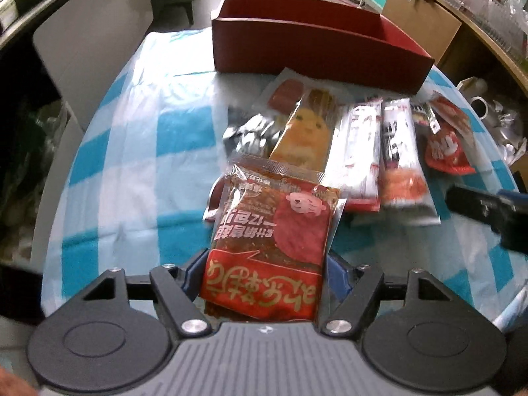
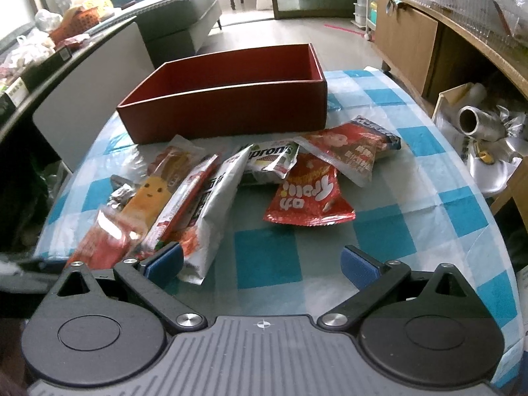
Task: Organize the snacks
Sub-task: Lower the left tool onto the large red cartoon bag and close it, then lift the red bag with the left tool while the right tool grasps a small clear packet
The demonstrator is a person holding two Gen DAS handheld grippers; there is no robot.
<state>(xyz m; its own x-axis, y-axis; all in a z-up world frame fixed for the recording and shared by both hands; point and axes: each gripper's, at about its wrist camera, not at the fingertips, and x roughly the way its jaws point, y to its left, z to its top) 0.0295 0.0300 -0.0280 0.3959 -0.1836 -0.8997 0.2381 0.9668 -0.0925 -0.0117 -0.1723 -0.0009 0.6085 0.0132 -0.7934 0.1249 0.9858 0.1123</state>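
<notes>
Gripping the red snack packet (image 1: 264,244) by its side edges, the left gripper (image 1: 260,270) holds something light, floppy and slippery; the right gripper (image 2: 262,262) gapes unladen.

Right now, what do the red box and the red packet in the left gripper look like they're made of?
Red box: probably rigid paperboard with a matte finish; straight thin walls, sharp corners, no shine. Red packet in the left gripper: glossy plastic film, apparently with a clear upper part; it shows glare, wrinkles and a crimped seal edge.
</notes>
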